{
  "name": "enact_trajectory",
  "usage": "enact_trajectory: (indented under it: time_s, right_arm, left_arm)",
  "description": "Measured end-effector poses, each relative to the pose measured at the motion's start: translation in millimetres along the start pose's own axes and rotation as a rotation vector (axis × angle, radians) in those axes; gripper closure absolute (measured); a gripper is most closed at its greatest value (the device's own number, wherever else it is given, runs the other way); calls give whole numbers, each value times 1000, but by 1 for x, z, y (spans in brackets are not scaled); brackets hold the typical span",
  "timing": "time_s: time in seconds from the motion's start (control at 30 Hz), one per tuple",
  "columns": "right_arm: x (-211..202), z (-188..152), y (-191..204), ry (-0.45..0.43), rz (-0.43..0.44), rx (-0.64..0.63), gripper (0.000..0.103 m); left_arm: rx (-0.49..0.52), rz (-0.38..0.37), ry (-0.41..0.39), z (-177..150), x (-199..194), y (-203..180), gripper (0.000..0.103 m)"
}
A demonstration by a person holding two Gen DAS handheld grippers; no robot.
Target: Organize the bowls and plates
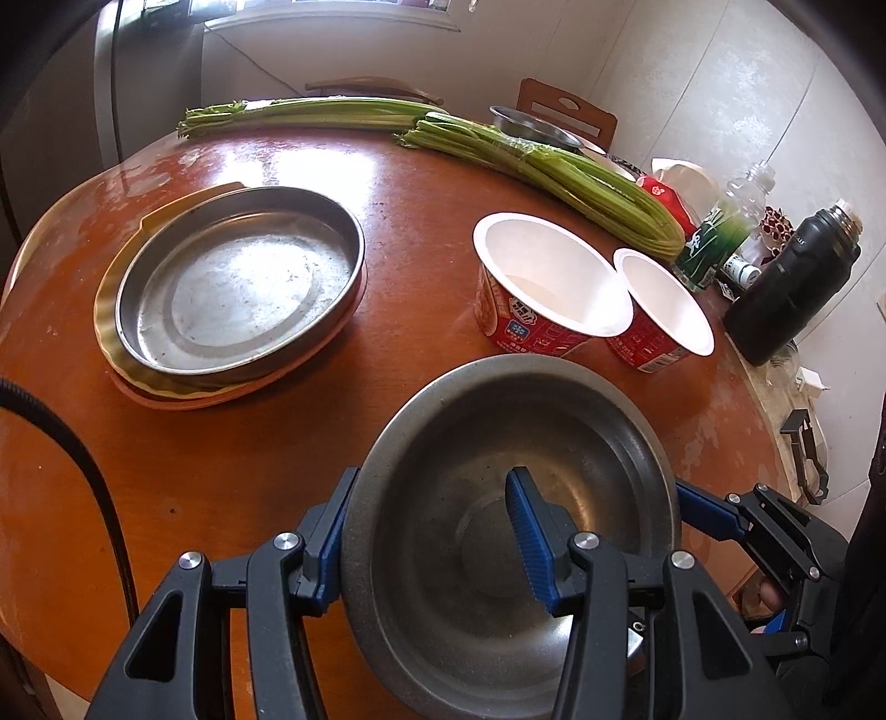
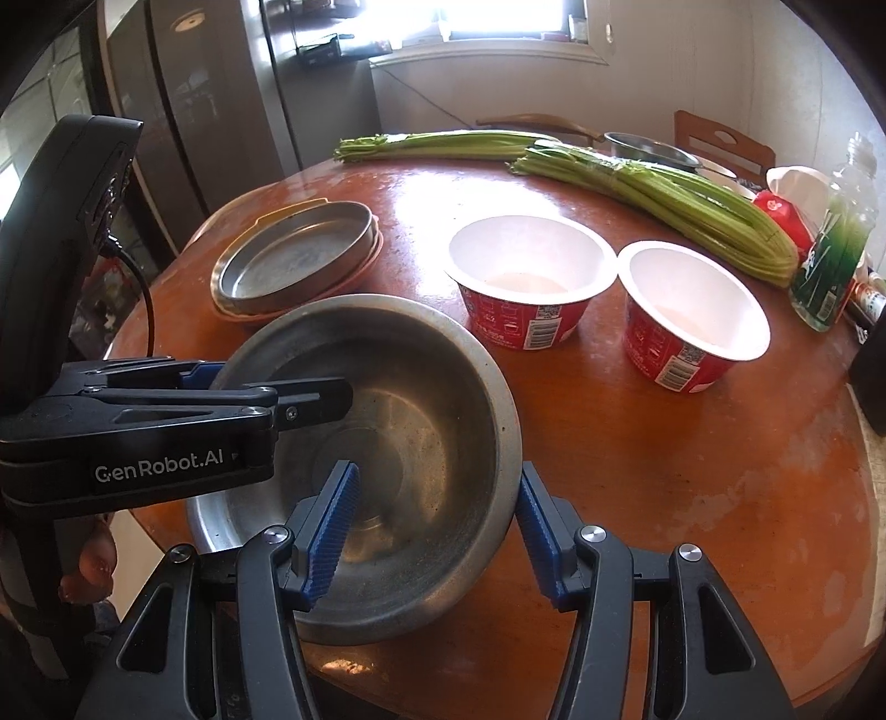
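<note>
Steel bowl (image 2: 387, 410) apparently empty, 2 red cups (image 2: 529, 279) holding pale residue.

Black tool (image 1: 432, 537) frames, blue ribbed pads (image 2: 332, 531) — silver screws

A home kitchen or dining corner is showing itself here; a tall refrigerator (image 2: 221, 83) is standing beside a bright window (image 2: 498, 22); celery bunches (image 2: 664, 188), instant-noodle cups (image 2: 526, 277) and a thermos (image 1: 792, 288) are crowding a worn round wooden table (image 2: 692, 443).
</note>
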State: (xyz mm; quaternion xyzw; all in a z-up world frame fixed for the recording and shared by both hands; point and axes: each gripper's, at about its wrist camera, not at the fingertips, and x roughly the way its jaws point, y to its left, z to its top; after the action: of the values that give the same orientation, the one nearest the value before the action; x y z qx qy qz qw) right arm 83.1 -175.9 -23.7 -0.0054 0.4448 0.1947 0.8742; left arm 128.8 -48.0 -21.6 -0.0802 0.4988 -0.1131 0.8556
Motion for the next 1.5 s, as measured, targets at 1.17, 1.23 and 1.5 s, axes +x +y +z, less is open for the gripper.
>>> enact_trajectory:
  time_s: [1.17,1.23,1.5]
  right_arm:
    - [7,11,-13,5,31,61,44]
    - [4,11,-15,-3,31,64,44]
    - [-6,17,-29,-42,29,103,44]
  left_arm:
    - [0,22,-32,8,3,8,51]
    - [1,28,-38,8,0,8,51]
    - [24,26,-56,11,-8,1,51]
